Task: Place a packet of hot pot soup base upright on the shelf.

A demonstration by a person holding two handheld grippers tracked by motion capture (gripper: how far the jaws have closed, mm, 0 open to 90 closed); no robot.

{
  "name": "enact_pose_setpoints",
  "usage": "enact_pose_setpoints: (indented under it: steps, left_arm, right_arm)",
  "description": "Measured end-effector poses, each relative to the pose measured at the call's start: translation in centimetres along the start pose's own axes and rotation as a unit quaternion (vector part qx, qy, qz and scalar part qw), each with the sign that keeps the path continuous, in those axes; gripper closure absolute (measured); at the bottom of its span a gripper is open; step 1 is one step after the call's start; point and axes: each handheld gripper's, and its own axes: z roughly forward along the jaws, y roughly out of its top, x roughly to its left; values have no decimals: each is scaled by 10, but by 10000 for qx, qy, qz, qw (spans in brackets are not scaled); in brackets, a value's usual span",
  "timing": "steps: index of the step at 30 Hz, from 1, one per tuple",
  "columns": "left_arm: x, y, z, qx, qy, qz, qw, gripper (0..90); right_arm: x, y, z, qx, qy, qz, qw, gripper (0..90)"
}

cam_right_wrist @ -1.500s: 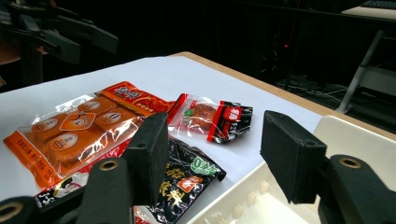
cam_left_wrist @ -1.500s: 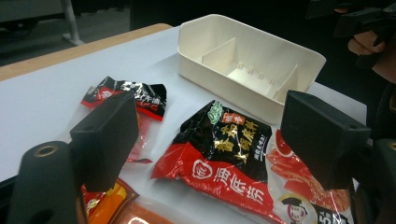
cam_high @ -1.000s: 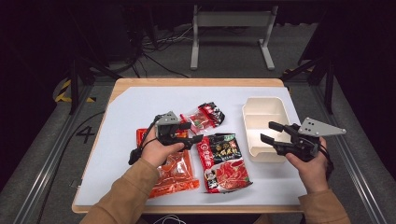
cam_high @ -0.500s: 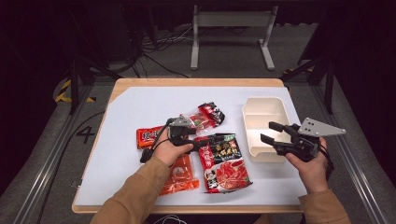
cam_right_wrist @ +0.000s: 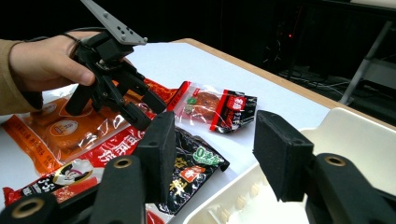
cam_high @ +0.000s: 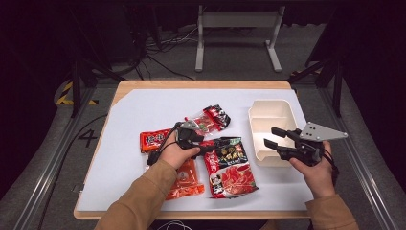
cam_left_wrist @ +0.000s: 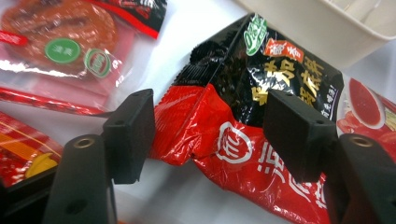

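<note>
A wooden table (cam_high: 143, 91) carries a white mat (cam_high: 139, 115) that covers nearly all of its top. On the mat's right side sits a cream plastic tray (cam_high: 268, 115), its long side running away from the person, with low dividers inside.

Left of the tray lies a large red and black noodle packet (cam_high: 230, 165), flat on the mat, its black top end nearest the tray. Beside it, toward the person's left, is an orange clear-fronted packet (cam_high: 184, 179), partly under the left forearm. A small red packet (cam_high: 153, 140) lies farther left, and a clear and red snack packet (cam_high: 213, 117) with a black end rests beyond the left hand.

The left gripper (cam_high: 203, 146) is low over the upper left corner of the noodle packet. In the left gripper view its jaws stand apart with the packet's crumpled corner (cam_left_wrist: 205, 121) between them; whether either pad touches the wrapper is hard to judge from this angle, but nothing is clamped.

The right gripper (cam_high: 274, 136) hovers at the tray's near left edge, held in the right hand (cam_high: 318, 172) with its grey plate (cam_high: 321, 132) on top. Its jaws are spread wide and hold nothing; in the right gripper view they frame the tray's rim (cam_right_wrist: 336, 121) and the noodle packet's black end.
</note>
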Motion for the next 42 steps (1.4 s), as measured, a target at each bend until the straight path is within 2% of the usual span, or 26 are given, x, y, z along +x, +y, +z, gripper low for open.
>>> enact_pose_setpoints:
  steps: [3, 6, 9, 12, 16, 20, 21, 23, 27, 31, 33, 38, 42]
  left_arm:
    - [0, 1, 2, 124, -22, -29, 9999, 380]
    - [1, 1, 5, 270, -13, -94, 9996, 392]
    - [1, 3, 8, 463, 60, -116, 9988, 417]
    - [0, 3, 9, 544, 74, -115, 9984, 451]
    - [2, 3, 9, 563, 79, -167, 9982, 545]
    - [3, 3, 8, 606, 79, -76, 9981, 663]
    - [0, 3, 8, 631, 84, 71, 9979, 708]
    - [0, 2, 7, 580, 113, 167, 9981, 755]
    - [1, 1, 4, 410, -45, 119, 9991, 842]
    - [-3, 3, 2, 410, 9, 239, 9989, 852]
    - [-5, 5, -1, 360, 11, 235, 9991, 858]
    - [-14, 11, -14, 125, -76, 240, 9996, 865]
    - [-25, 20, -25, -39, -123, 437, 9990, 869]
  right_arm:
    - [0, 0, 1, -138, -44, -130, 9998, 503]
    - [0, 0, 0, -113, 129, -41, 9998, 550]
    - [0, 0, 0, -75, 170, 6, 9998, 536]
    - [1, 0, 1, 2, 120, 72, 9999, 519]
    - [-1, -1, 2, 58, 65, 148, 9999, 516]
    - [0, -1, 2, 80, 117, 193, 9997, 516]
    - [0, -1, 2, 77, 135, 209, 9997, 516]
    - [0, 0, 2, 79, 151, 233, 9996, 515]
    - [0, 0, 3, 124, 160, 270, 9994, 516]
    - [0, 0, 3, 145, 197, 323, 9992, 517]
    - [0, 0, 5, 200, 336, 469, 9981, 536]
    - [0, 2, 3, 263, 380, 598, 9971, 540]
    - [0, 4, 1, 258, 384, 596, 9971, 532]
